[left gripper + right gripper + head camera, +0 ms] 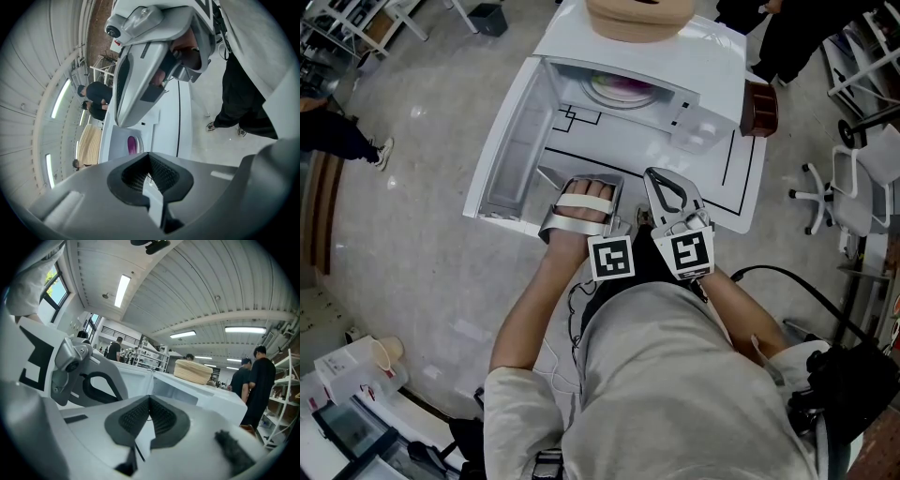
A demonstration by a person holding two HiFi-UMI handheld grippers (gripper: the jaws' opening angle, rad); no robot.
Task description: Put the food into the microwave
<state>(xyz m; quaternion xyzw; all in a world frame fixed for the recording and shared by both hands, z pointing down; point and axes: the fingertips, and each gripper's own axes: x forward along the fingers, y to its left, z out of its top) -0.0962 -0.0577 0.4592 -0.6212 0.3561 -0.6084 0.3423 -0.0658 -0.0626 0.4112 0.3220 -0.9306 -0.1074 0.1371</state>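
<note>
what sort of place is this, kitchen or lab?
Probably a lab or workshop hall, not a home kitchen: a ribbed ceiling with strip lights, open storage racks behind, and an office chair beside the tape-marked white table.

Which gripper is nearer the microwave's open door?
Left. The left gripper lies just right of the open door's near end; the right gripper sits farther right, beyond the left one.

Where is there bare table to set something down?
Bare table lies along the taped line, between the microwave and the left hand-held gripper and right hand-held gripper. Crowded: right corner, with clear tub and brown box; the open door walls the left.
</note>
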